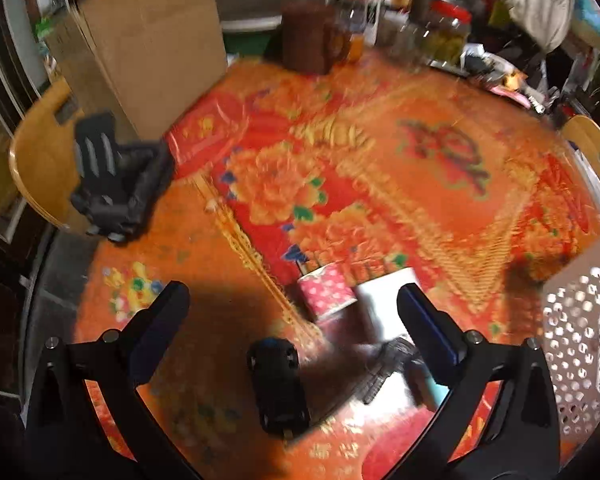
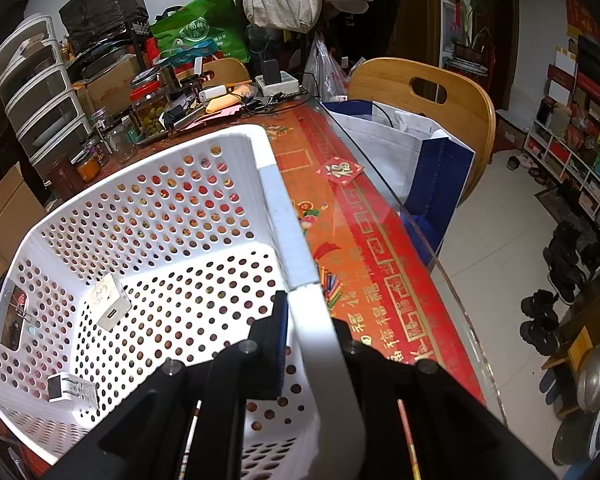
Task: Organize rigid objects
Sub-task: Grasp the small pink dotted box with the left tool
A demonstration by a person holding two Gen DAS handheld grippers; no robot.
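In the blurred left wrist view my left gripper [image 1: 296,304] is open and empty above the red patterned table. A black toy car [image 1: 278,388] lies between its fingers, near the camera. A pink dotted cup [image 1: 327,290], a white box [image 1: 384,304] and a dark ridged object [image 1: 384,368] lie just beyond. A black object [image 1: 120,184] sits at the left table edge. My right gripper [image 2: 312,320] is shut on the right rim of the white perforated basket [image 2: 284,216]. Inside the basket lie a white charger [image 2: 110,300] and a small white adapter [image 2: 74,390].
The basket also shows at the right of the left wrist view [image 1: 580,340]. Jars [image 2: 148,108] and clutter crowd the far table end. A cardboard box [image 1: 148,48] stands at the back left. Wooden chairs [image 2: 428,100] flank the table; the glass edge [image 2: 440,264] runs on the right.
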